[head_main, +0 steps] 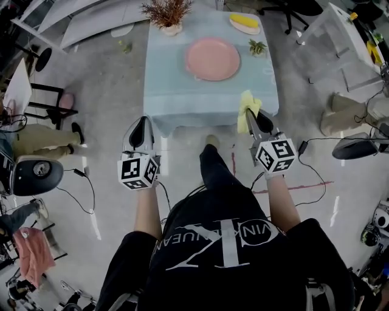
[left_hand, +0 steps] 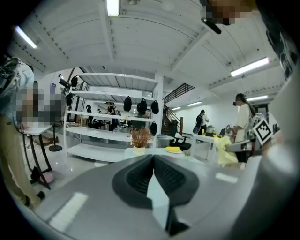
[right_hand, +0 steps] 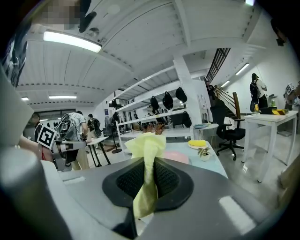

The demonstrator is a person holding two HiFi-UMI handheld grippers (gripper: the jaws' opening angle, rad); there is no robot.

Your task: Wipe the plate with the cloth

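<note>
The right gripper [head_main: 254, 119] is clamped on a yellow cloth [head_main: 248, 103], which sticks up past its jaws by the lower right edge of the table [head_main: 182, 109]. The left gripper [head_main: 141, 130], off the table's lower left corner, has its jaws pressed together on nothing. The pink plate [head_main: 212, 59] lies in the upper centre of the frame, well apart from the cloth. Wiping looks not yet begun. Next, the cloth needs carrying forward and lowering flat onto the plate.

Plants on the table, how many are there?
2. A dried brown plant at the far left corner of the table; a small green plant right of the pink plate. The far edge is cropped, so more may be hidden.
</note>
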